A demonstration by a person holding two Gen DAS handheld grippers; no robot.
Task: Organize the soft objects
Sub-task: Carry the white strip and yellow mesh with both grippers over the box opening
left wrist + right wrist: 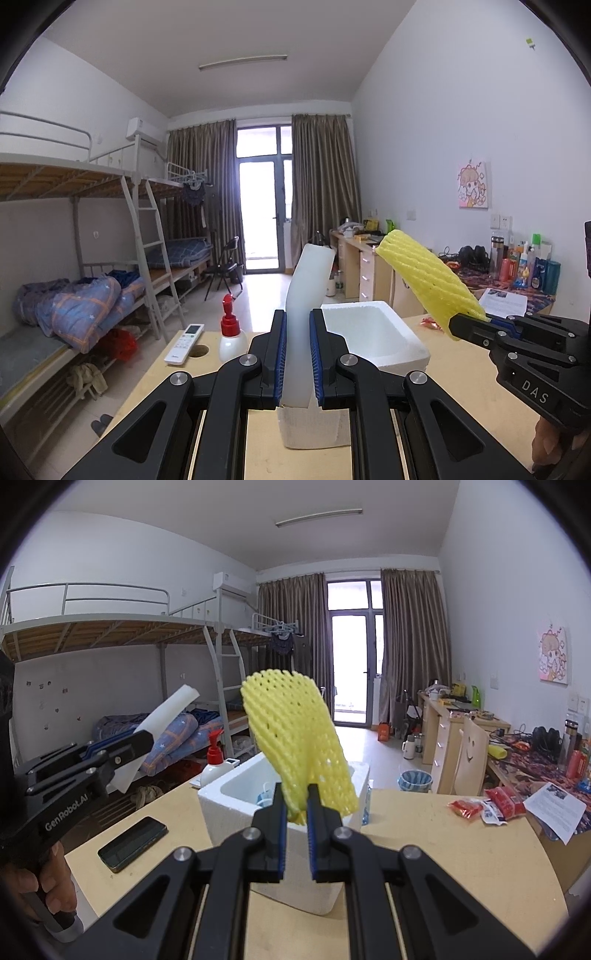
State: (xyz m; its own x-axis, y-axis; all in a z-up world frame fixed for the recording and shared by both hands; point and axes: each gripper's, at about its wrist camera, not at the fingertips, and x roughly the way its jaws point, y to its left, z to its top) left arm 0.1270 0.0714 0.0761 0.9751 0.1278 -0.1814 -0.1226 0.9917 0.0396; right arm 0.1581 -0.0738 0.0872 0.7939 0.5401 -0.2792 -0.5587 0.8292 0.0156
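the left claw (298,354) pinches a white foam sheet (308,291) that stands up and curls over the white foam box (384,354) in the middle of the counter (461,369). the right claw (296,805) pinches a yellow foam net (295,734), raised above the same box. a remote (184,343) and a pump bottle (232,332) sit near the counter's far left edge.

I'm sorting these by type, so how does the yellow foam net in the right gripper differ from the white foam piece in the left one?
The yellow foam net is a perforated mesh; the white foam sheet is smooth and solid. The net fans out wide above the right gripper; the sheet is a narrower strip curving up from the left gripper. Both are soft, pinched at their lower ends, held above the white foam box.
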